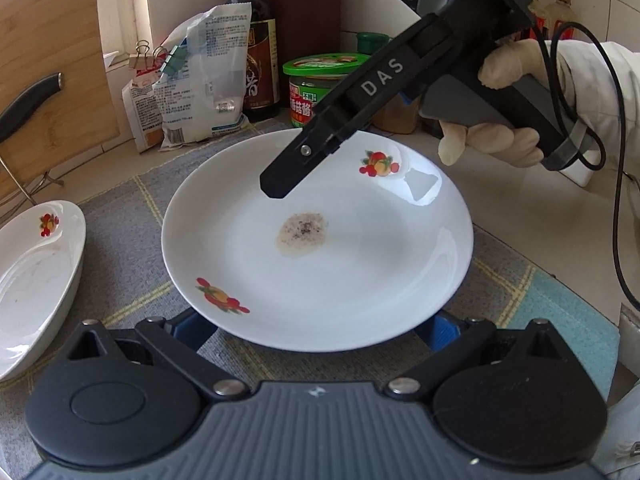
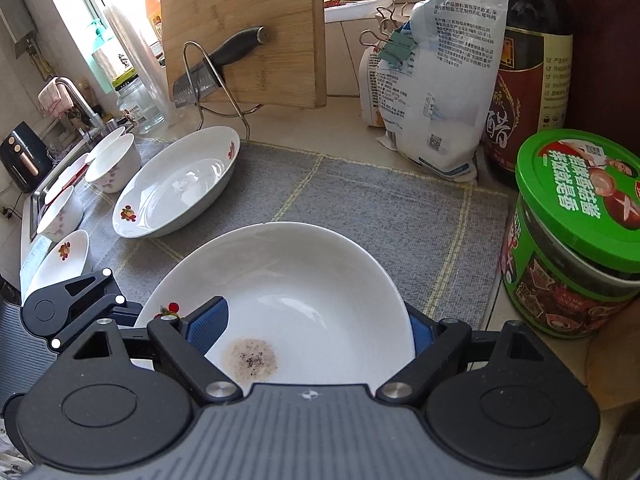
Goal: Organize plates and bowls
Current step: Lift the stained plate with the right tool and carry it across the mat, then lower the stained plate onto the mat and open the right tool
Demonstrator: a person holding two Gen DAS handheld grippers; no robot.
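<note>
A white plate [image 1: 320, 272] with fruit decals and a brown stain in its middle lies on the grey mat [image 1: 120, 216]. My left gripper [image 1: 316, 332] stands open at the plate's near edge, and the rim hides both blue pads' tips. My right gripper [image 1: 280, 184] reaches in from the upper right, held by a gloved hand [image 1: 500, 120]. In the right wrist view the plate [image 2: 312, 280] fills the gap of the right gripper [image 2: 314, 328]. One pad [image 2: 208, 324] hangs over the plate's inside and the other sits past the rim, neither pressing. The left gripper [image 2: 128, 312] shows at the plate's left edge.
An oval deep dish [image 2: 176, 188] lies left of the plate, with small bowls [image 2: 116, 164] and a small plate [image 2: 60, 256] beyond, towards the sink [image 2: 40, 200]. A green-lidded jar [image 2: 576, 240], a dark bottle [image 2: 528, 60], a clipped bag [image 2: 440, 80] and a cutting board with a knife [image 2: 216, 64] line the back.
</note>
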